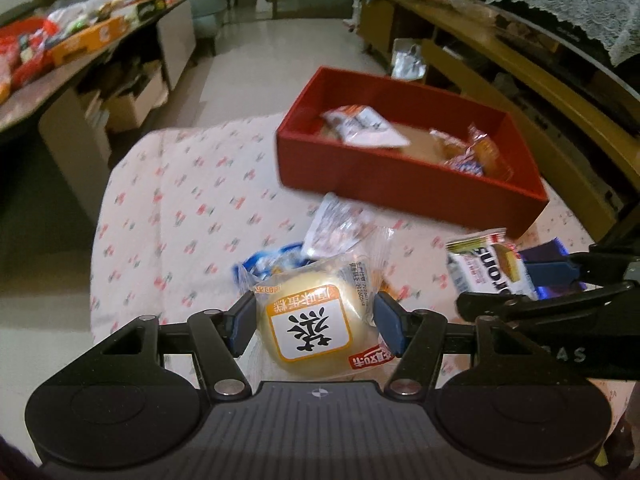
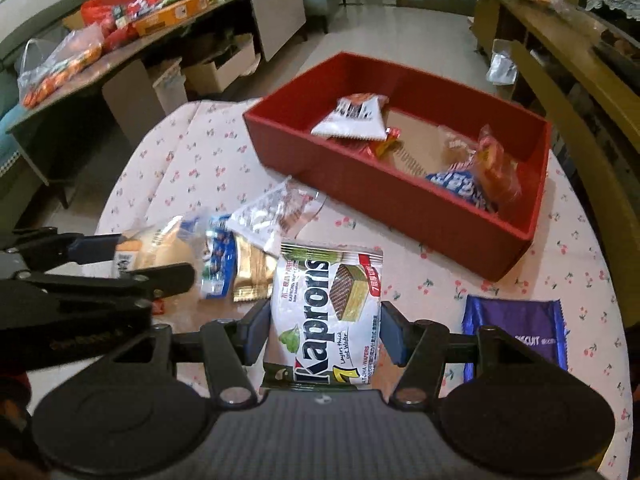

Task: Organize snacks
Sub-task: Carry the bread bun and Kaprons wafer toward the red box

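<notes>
My left gripper (image 1: 316, 320) is shut on a round yellow cake (image 1: 312, 344) in a clear wrapper, its blue pads pressing both sides, above the cherry-print tablecloth (image 1: 180, 208). My right gripper (image 2: 326, 332) is shut on a white Kaprons wafer pack (image 2: 328, 292), also off the cloth. Each gripper shows in the other's view: the right gripper (image 1: 496, 286) at the right edge, the left gripper (image 2: 156, 256) at the left edge. Beyond both stands the red box (image 2: 380, 200) with several wrapped snacks inside. A clear packet (image 2: 276, 212), a blue packet (image 2: 218, 256) and a gold packet (image 2: 252, 272) lie between the grippers.
A purple biscuit pack (image 2: 516, 320) lies on the cloth to the right of my right gripper. A low side table (image 2: 120, 52) heaped with snack bags runs along the left. A wooden shelf unit (image 2: 560, 80) stands close behind the red box on the right.
</notes>
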`<state>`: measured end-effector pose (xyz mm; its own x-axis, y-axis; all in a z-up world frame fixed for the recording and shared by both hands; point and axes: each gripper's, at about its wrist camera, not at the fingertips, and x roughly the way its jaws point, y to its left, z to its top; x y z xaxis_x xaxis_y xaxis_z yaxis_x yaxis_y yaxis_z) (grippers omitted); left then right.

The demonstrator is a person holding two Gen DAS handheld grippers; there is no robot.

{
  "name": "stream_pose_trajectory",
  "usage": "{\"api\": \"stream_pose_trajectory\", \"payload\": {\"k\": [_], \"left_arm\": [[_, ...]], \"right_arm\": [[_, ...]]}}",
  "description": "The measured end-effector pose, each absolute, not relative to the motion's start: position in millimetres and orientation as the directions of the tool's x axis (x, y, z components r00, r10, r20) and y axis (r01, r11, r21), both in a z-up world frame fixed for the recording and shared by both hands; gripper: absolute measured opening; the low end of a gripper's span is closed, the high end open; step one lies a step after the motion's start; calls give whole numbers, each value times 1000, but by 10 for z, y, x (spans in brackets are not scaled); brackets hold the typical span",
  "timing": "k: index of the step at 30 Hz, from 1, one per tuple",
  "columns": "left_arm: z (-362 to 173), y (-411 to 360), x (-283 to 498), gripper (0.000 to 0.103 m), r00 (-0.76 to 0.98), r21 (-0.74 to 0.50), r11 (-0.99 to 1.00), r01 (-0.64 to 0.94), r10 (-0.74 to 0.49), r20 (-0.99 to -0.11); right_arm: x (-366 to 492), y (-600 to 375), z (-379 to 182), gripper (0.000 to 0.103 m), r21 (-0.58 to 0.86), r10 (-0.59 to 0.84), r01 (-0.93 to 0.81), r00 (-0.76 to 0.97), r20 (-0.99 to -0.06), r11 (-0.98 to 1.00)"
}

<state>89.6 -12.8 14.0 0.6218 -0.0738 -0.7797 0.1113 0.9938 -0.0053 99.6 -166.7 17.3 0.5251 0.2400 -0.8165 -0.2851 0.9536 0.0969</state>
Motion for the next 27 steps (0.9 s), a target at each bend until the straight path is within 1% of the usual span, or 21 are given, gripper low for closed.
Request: {"api": "stream_pose_trajectory", "payload": {"k": [2, 15, 27], "left_arm": [[178, -198, 942, 68, 640, 19, 993, 117, -61, -766], [328, -401, 1242, 68, 680, 20, 991, 132, -76, -730], [549, -587, 1624, 67, 743, 45, 988, 146, -80, -664]], "right_arm": [[1031, -1701, 219, 73, 89, 227, -268, 543, -808, 959], [1239, -1926, 413, 73, 104, 194, -180, 608, -770, 978], [1574, -2086, 659, 73, 104, 148, -105, 683, -715, 989]]}}
